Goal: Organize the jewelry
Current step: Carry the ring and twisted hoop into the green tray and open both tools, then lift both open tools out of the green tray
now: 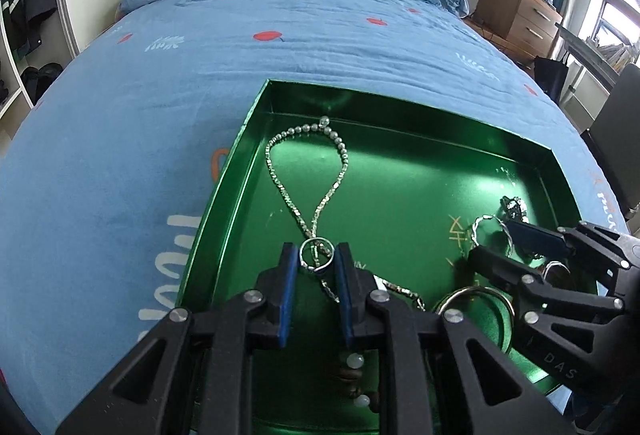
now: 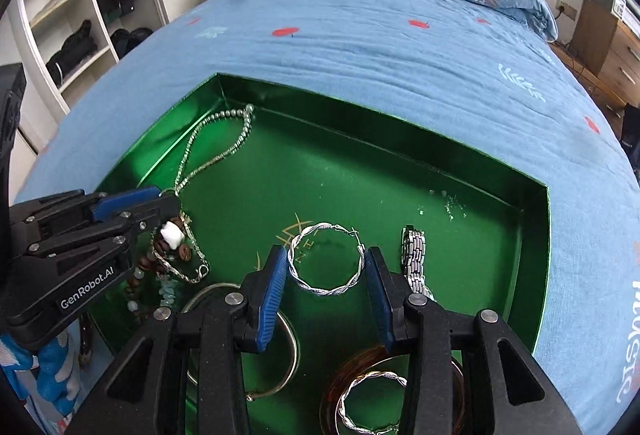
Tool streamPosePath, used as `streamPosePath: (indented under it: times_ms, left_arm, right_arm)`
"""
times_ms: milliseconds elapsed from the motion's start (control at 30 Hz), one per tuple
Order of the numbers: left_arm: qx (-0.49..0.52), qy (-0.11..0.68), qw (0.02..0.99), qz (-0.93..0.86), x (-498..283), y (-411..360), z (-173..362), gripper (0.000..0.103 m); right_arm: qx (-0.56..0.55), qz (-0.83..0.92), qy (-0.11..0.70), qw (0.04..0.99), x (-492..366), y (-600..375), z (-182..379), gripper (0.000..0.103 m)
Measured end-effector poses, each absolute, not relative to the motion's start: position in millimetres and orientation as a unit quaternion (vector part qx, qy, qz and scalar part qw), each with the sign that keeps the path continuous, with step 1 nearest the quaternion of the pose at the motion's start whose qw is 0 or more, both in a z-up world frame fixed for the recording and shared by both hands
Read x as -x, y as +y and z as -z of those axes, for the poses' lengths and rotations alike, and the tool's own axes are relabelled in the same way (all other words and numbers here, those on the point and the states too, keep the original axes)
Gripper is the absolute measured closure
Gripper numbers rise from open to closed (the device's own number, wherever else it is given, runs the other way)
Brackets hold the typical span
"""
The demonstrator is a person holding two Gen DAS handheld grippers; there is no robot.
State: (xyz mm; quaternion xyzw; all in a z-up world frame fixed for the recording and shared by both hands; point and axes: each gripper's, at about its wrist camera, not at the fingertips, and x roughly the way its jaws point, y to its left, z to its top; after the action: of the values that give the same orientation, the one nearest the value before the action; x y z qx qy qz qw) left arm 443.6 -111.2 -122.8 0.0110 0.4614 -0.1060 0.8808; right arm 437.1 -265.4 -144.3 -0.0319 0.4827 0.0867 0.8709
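Green metal tray (image 1: 240, 151) on the blue bedspread (image 1: 120, 155), nearly all the jewelry already inside. Left gripper (image 1: 318, 255) near the tray's near-left part, fingers narrowed around a small silver ring (image 1: 316, 255) lying over the beaded chain necklace (image 1: 308, 155); whether lifted or merely bracketed, cannot tell. Right gripper (image 2: 326, 269) mid-tray, fingers set wide to either side of a twisted silver hoop (image 2: 326, 259), touching or close to it, not yet squeezed. Watch band (image 2: 414, 255) just beside the hoop toward the right edge. Second twisted hoop (image 2: 372, 407), amber bangle (image 2: 340, 379) and thin bangle (image 2: 288, 363) along the near edge; bead bracelets (image 2: 172, 247) heaped near the left edge. Gathering seemingly done; sorting and untangling within the tray probably left.
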Motion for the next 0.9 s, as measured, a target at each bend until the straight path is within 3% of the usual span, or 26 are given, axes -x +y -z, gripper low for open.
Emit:
streamPosePath:
  times_ms: [467, 800, 900]
  left_arm:
    - [-0.020, 0.453, 0.885, 0.103, -436, -108, 118, 0.083]
    - [-0.013, 0.411, 0.902, 0.131, -395, -109, 58, 0.081]
    - [-0.016, 0.409, 0.902, 0.137, -377, -108, 41, 0.074]
  right_arm:
    - [0.025, -0.080, 0.466, 0.881, -419, -280, 131, 0.058]
    - [-0.001, -0.075, 0.405, 0.911, -362, -289, 70, 0.054]
    - [-0.011, -0.077, 0.386, 0.919, -336, -290, 51, 0.052]
